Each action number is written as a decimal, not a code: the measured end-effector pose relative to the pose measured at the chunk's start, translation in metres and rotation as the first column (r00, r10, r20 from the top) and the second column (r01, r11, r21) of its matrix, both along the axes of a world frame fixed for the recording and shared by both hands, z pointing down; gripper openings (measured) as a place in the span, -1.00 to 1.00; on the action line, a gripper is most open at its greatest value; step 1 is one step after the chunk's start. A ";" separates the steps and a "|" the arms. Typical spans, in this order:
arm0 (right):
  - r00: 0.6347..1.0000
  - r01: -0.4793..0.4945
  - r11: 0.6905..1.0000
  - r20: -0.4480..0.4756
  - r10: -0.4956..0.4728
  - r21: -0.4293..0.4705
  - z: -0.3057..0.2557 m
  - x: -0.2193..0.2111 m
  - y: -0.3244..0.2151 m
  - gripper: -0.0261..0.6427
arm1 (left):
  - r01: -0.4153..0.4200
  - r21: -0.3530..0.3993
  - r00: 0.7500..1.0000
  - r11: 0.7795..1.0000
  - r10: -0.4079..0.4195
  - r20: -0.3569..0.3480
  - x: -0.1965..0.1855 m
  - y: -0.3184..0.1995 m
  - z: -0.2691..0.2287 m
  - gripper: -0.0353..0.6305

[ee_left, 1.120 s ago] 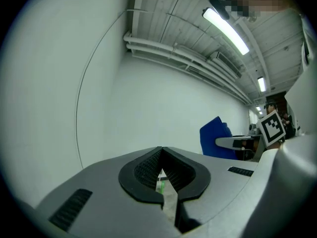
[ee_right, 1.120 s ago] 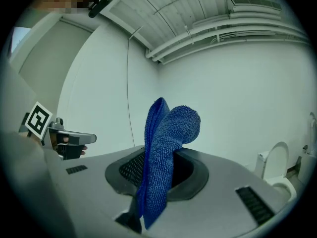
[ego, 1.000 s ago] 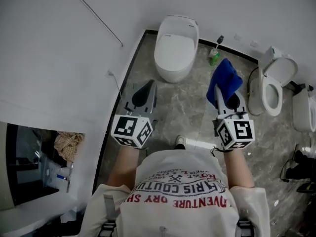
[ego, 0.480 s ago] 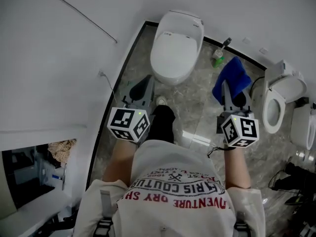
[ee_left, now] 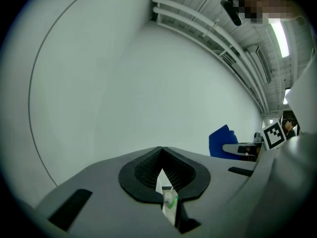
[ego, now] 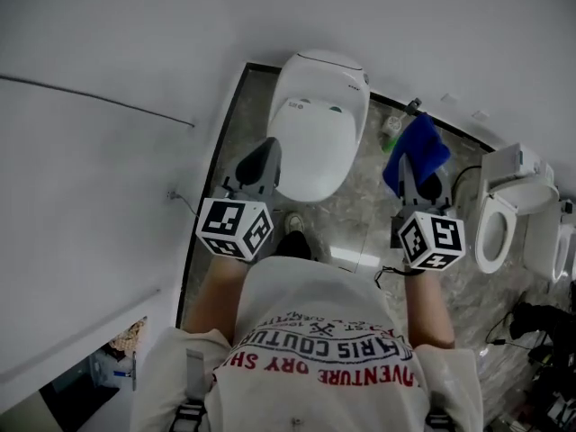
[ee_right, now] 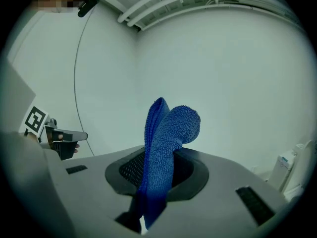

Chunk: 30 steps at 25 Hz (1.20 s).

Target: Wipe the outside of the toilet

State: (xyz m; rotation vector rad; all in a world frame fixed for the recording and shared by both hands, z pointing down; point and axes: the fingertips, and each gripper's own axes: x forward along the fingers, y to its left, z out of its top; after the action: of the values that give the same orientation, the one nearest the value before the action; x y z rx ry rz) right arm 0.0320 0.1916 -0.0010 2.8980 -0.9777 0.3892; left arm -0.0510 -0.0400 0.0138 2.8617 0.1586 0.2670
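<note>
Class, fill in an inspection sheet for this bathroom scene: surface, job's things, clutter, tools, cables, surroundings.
Surface: grey marble floor, no spill seen.
Job's things: white toilet, lid closed; blue cloth.
Clutter: small green container by the wall.
Tools: left tool shut, empty; right tool shut on the blue cloth.
Cables: thin cable along the left wall.
Surroundings: second toilet, lid up, to the right; white walls.

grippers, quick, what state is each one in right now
left gripper: shut, nothing held.
right gripper: shut on the blue cloth.
</note>
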 end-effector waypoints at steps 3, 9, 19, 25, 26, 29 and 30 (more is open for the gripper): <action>0.999 0.006 1.000 0.033 -0.006 -0.001 0.010 0.047 -0.034 -0.69 | -0.007 0.010 1.000 1.000 0.007 0.013 0.048 -0.026 0.006 -0.88; 0.996 0.043 0.999 0.081 -0.041 -0.027 0.034 0.133 -0.078 -0.69 | 0.012 -0.007 0.998 1.000 -0.012 0.062 0.115 -0.059 0.036 -0.88; 0.982 0.143 0.986 0.139 -0.130 -0.087 0.106 0.302 -0.115 -0.69 | 0.105 -0.057 0.988 0.993 -0.097 0.120 0.230 -0.070 0.094 -0.88; 0.916 0.275 0.948 0.344 -0.208 -0.159 0.216 0.395 -0.122 -0.69 | 0.218 -0.066 0.949 0.974 -0.195 0.247 0.289 -0.071 0.168 -0.88; 0.898 0.299 0.939 0.382 -0.217 -0.170 0.237 0.409 -0.122 -0.69 | 0.241 -0.068 0.940 0.968 -0.215 0.266 0.298 -0.070 0.181 -0.88; 0.838 0.378 0.905 0.487 -0.245 -0.196 0.298 0.443 -0.123 -0.69 | 0.308 -0.070 0.906 0.949 -0.270 0.325 0.320 -0.066 0.221 -0.88; 0.820 0.399 0.893 0.515 -0.248 -0.205 0.317 0.453 -0.123 -0.69 | 0.328 -0.071 0.896 0.942 -0.286 0.341 0.326 -0.064 0.234 -0.88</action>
State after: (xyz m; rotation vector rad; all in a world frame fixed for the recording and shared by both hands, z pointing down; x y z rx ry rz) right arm 0.4846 0.0684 0.3164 2.3274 -1.3117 1.1515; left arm 0.2746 -0.1042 0.2476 2.6163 -0.3286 0.6328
